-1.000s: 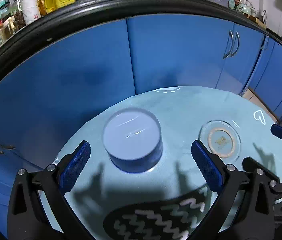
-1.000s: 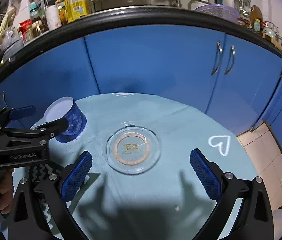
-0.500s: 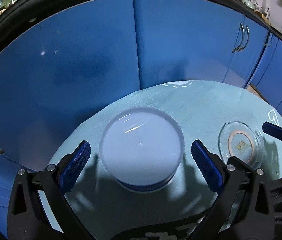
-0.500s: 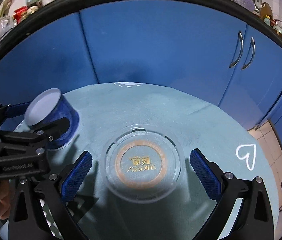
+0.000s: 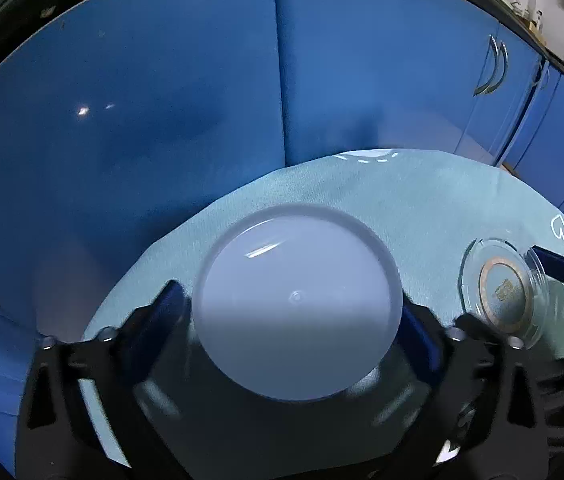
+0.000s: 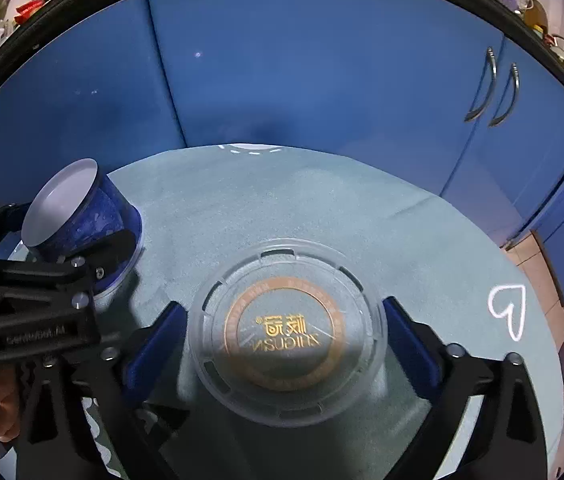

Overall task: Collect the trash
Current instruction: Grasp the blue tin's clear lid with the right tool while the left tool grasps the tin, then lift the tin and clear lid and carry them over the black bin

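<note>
A round table [image 6: 322, 208] under a pale teal cloth stands before blue cabinets [image 6: 322, 60].

In the left wrist view, lower centre, the left gripper [image 5: 294, 320] straddles an upturned blue cup [image 5: 298, 304], its white base facing the camera. A blue pad sits at each side of the cup, close against its wall. The jaws have just been closing with the cup between them; whether they press it yet, I cannot tell.

In the right wrist view, lower centre, the right gripper [image 6: 282, 328] likewise brackets a clear lid [image 6: 286, 332] lying flat. Its jaws have also just been closing, and a thin gap seems to remain. Each piece lies dead centre between its own pads, so each hand probably need only squeeze.
</note>
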Motion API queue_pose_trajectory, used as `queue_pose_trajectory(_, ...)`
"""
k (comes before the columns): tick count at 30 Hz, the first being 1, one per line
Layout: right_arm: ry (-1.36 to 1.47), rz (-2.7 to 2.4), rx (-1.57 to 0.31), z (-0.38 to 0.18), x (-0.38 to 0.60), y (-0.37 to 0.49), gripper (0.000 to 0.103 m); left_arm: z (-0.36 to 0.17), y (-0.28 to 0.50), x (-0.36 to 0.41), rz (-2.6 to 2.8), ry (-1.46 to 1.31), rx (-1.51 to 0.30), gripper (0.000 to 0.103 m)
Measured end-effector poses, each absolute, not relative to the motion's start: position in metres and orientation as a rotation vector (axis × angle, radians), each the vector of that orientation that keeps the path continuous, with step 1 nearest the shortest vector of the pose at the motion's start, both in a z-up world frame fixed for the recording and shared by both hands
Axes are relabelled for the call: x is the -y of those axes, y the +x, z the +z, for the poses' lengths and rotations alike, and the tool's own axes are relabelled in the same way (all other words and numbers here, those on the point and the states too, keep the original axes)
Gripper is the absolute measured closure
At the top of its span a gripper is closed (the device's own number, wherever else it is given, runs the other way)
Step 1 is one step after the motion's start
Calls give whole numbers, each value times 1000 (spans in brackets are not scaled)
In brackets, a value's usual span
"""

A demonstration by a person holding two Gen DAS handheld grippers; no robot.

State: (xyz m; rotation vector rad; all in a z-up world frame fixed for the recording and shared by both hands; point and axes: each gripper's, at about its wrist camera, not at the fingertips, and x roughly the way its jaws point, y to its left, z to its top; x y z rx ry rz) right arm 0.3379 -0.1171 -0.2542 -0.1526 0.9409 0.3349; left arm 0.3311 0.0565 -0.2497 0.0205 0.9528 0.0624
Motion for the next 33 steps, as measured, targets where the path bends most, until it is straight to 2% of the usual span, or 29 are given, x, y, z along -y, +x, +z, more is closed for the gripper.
queue_pose_trajectory(1, -153, 333, -944, -254, 119, 336, 17, -250, 331, -57, 60, 16, -954, 17)
queue_pose_trajectory(2, -152, 337, -944, -253, 120, 334, 18, -250, 329, -57, 53, 13, -955, 25)
queue_pose_trajectory(14, -132, 282, -918, -234, 159, 297, 18, -219, 300, -40, 45, 27, -896, 25)
queue_pose_trajectory(33, -86, 164, -815, -178, 244, 212, 18, -167, 243, 60, -96, 128, -796, 25)
